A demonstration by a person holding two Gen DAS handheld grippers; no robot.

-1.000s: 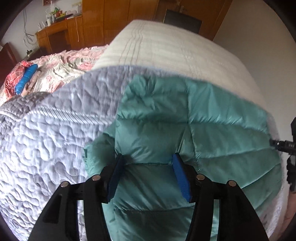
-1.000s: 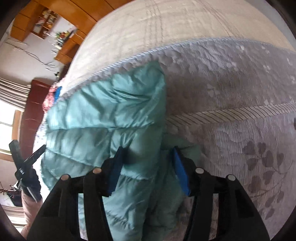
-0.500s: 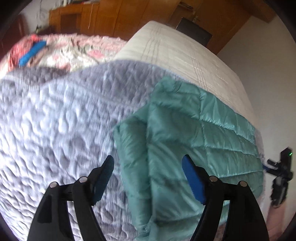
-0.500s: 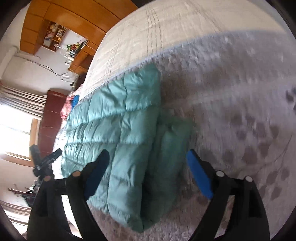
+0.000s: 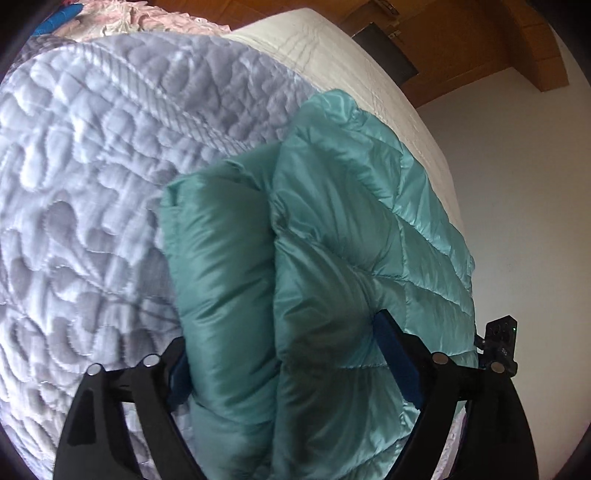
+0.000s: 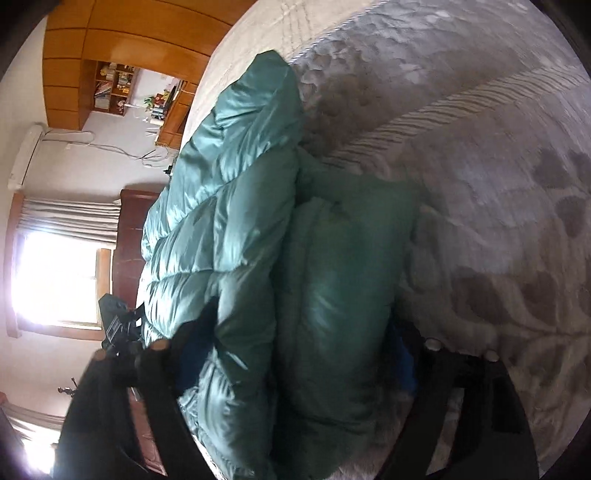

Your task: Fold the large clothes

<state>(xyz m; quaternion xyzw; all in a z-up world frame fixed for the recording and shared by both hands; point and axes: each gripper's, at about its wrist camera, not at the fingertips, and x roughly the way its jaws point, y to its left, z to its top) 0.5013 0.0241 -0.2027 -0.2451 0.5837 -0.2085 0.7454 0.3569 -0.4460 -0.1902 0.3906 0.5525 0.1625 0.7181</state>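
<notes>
A puffy teal down jacket (image 5: 351, 221) lies folded on the grey quilted bedspread (image 5: 92, 184), near the bed's edge. My left gripper (image 5: 286, 365) straddles the jacket's doubled-up end with its jaws wide; the thick roll fills the gap between the blue pads (image 5: 395, 354). In the right wrist view the same jacket (image 6: 221, 184) is between the jaws of my right gripper (image 6: 299, 354). Those jaws are closing, and fabric bulges against both fingers, hiding most of the pads.
Beyond the bedspread (image 6: 498, 184) lies a cream mattress (image 5: 332, 48), with a floral quilt (image 5: 147, 18) at the far left. A wooden wardrobe (image 5: 461, 44) stands behind. A bright window (image 6: 55, 277) and a dark headboard (image 6: 129, 240) are beside the bed.
Both grippers let go of the jacket, opened wide above it, then came down onto its folded ends. The jacket now fills each gap. The right jaws have narrowed since half a second ago.
</notes>
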